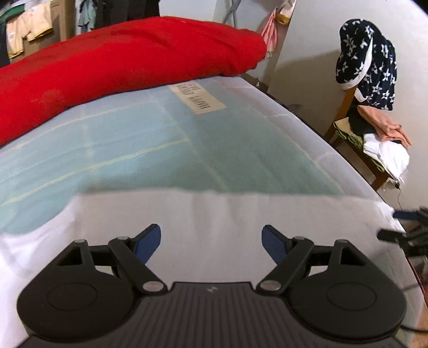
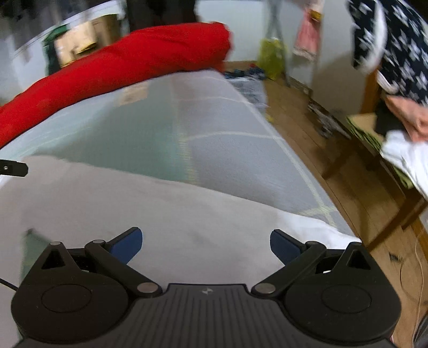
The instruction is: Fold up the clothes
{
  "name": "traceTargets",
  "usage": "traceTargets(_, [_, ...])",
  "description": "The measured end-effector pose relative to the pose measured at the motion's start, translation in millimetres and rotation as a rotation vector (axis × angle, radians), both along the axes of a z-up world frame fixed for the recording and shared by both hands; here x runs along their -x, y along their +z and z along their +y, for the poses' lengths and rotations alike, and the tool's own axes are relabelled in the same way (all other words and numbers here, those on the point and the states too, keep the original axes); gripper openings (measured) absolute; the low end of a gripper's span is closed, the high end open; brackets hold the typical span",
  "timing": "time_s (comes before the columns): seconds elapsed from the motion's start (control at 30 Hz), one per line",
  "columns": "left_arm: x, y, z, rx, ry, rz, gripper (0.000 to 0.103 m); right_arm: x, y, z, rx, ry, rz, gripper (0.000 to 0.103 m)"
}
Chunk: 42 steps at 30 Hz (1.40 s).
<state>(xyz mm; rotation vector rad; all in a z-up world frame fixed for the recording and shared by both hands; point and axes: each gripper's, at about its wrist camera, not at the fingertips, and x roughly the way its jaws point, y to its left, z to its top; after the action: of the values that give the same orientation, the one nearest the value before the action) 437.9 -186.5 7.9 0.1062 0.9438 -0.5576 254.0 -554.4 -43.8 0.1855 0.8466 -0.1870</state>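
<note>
white garment (image 1: 214, 214) lies flat for folding; left gripper (image 1: 211, 242) and right gripper (image 2: 206, 245) hover above, fingers apart, nothing held.

A soft, matt white cloth (image 1: 214, 214) is lying on a smooth, faintly glossy plastic-looking bed cover (image 1: 187, 150), beside red fabric (image 1: 120, 61) and a wooden chair (image 1: 345, 107).

walls: plain white wall (image 1: 307, 53), shadowed at the corner | floor: brown wood floor (image 2: 307, 128) | furniture: wooden chair (image 1: 345, 107) against the wall beside the mattress (image 1: 187, 150), its seat and back hung with laundry | far left: cardboard box (image 1: 61, 18), hanging garments
</note>
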Motion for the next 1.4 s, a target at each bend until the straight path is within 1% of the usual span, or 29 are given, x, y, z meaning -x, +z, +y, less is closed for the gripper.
traceTargets(0.1, [26.5,7.6,40.0,-0.021,0.021,0.051,0.083,2.5,14.0,33.7,0.023,0.076,-0.006,0.103])
traceTargets(0.17, [47.7,5.5,63.0,-0.059,0.015,0.091,0.083,4.4,20.3,62.8,0.029,0.139,-0.001,0.103])
traceTargets(0.2, [60.0,3.7,73.7,-0.086,0.012,0.098,0.083,5.6,22.6,78.9,0.035,0.174,0.005,0.103])
traceTargets(0.27, [85.0,-0.3,94.3,-0.132,0.014,0.094,0.083,9.9,23.5,115.5,0.037,0.262,0.032,0.103])
traceTargets(0.37, [121.4,-10.9,124.4,-0.181,0.030,0.097,0.083,22.4,22.1,172.4,0.042,0.415,0.054,0.103])
traceTargets(0.4, [133.8,-14.1,131.9,-0.208,0.018,0.084,0.082,27.3,20.9,191.3,0.043,0.469,0.061,0.103])
traceTargets(0.47, [161.2,-19.3,141.5,-0.268,-0.029,0.019,0.082,36.0,15.4,226.7,0.039,0.562,0.082,0.103])
traceTargets(0.5, [174.3,-22.6,145.4,-0.284,-0.058,-0.008,0.082,40.4,12.6,244.4,0.037,0.608,0.092,0.103])
traceTargets(0.57, [193.3,-32.2,150.8,-0.293,-0.103,-0.014,0.083,50.6,6.2,277.0,0.033,0.692,0.096,0.103])
traceTargets(0.63, [210.6,-43.2,156.3,-0.303,-0.136,-0.003,0.083,57.7,-2.1,297.1,0.050,0.732,0.123,0.103])
traceTargets(0.7, [223.4,-48.7,166.8,-0.291,-0.111,0.024,0.083,64.8,-10.5,317.0,0.067,0.771,0.150,0.103])
traceTargets(0.77, [235.0,-51.7,179.0,-0.264,-0.077,0.051,0.083,75.7,-13.9,322.3,0.101,0.780,0.153,0.103])
traceTargets(0.83, [246.7,-54.4,191.1,-0.244,-0.043,0.080,0.085,82.8,-15.0,319.2,0.104,0.777,0.170,0.103])
traceTargets(0.93, [263.8,-54.9,207.8,-0.239,0.003,0.142,0.086,89.9,-15.7,315.3,0.110,0.773,0.193,0.103])
traceTargets(1.0, [272.4,-52.8,215.7,-0.241,0.018,0.157,0.086,89.9,-17.0,318.0,0.120,0.774,0.203,0.103])
traceTargets(1.03, [276.0,-51.5,218.4,-0.244,0.021,0.159,0.086,89.7,-18.4,319.9,0.125,0.773,0.208,0.103])
traceTargets(1.1, [280.4,-47.6,220.9,-0.250,0.023,0.134,0.085,88.4,-15.5,323.4,0.125,0.769,0.215,0.103])
traceTargets(1.2, [280.7,-43.8,217.4,-0.242,-0.027,0.079,0.085,87.5,-2.9,335.0,0.072,0.815,0.157,0.103])
traceTargets(1.27, [278.2,-48.8,211.9,-0.254,-0.066,0.071,0.085,87.3,2.1,349.8,0.042,0.873,0.123,0.103])
traceTargets(1.33, [278.4,-54.8,211.9,-0.269,-0.076,0.081,0.086,89.5,-2.0,363.7,0.042,0.927,0.125,0.103])
traceTargets(1.4, [281.5,-57.3,221.7,-0.253,-0.062,0.087,0.086,99.4,-11.4,372.5,0.102,0.978,0.134,0.103])
